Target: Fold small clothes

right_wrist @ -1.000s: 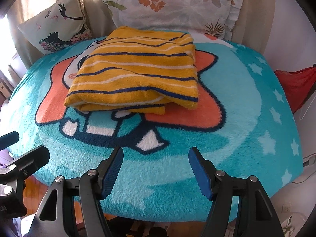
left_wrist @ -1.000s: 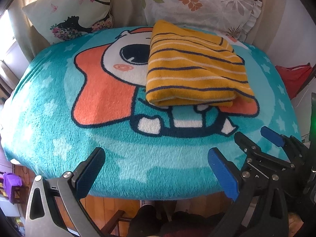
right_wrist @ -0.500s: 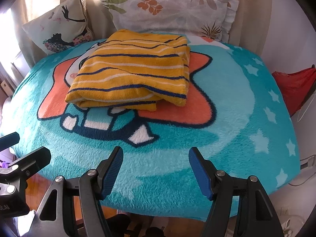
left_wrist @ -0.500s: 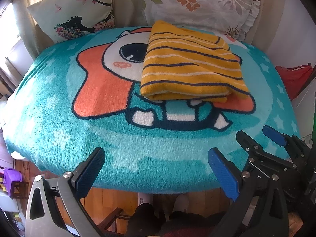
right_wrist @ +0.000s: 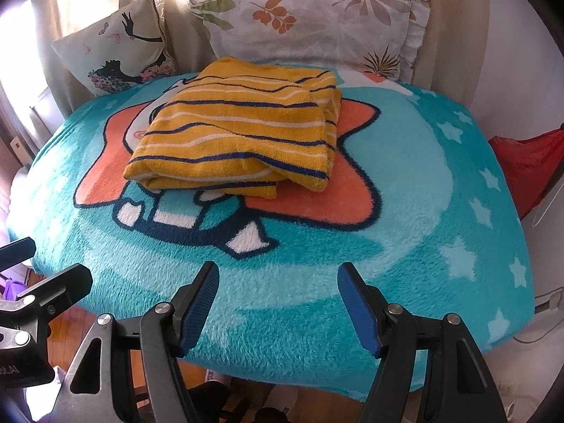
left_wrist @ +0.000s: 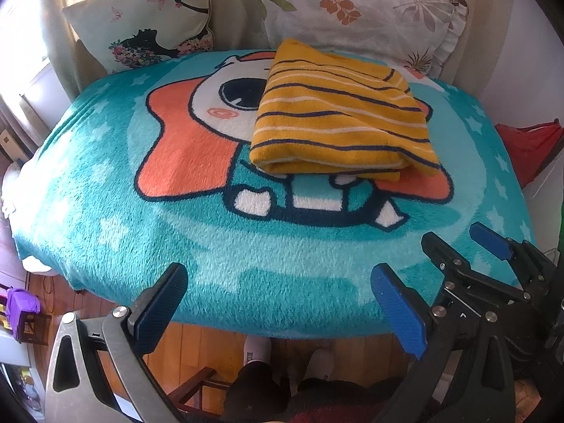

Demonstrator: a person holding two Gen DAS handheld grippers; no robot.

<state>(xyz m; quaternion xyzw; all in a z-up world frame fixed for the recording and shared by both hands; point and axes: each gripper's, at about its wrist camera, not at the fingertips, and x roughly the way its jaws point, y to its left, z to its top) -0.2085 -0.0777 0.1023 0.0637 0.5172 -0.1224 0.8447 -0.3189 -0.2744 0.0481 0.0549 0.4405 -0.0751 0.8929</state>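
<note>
— So where is the garment now?

— My yellow striped top [left_wrist: 342, 120] lies folded into a thick rectangle on the teal blanket [left_wrist: 105, 190], toward twelve o'clock from my left gripper [left_wrist: 278, 303] and a touch toward eleven from my right gripper [right_wrist: 278, 303]. It covers part of the cartoon star printed on the blanket, with two pillows, the leaf pillow [right_wrist: 317, 21] and the butterfly pillow [right_wrist: 116, 49], just behind it.

— And both tools?

— Both are spread wide and hold nothing. They hang over the near edge of the blanket, well apart from the top, side by side; the right one shows at four o'clock in my left view.

— Why keep them back there?

— I judge the fold is finished: the layers sit stacked, the folded edge faces me, so nothing needs pinching. Standing off avoids snagging the soft knit.

— Any loose ends?

— One lower layer peeks out at the near right corner, slightly uneven. It could be squared up, but the stack looks stable on the plush surface.
</note>
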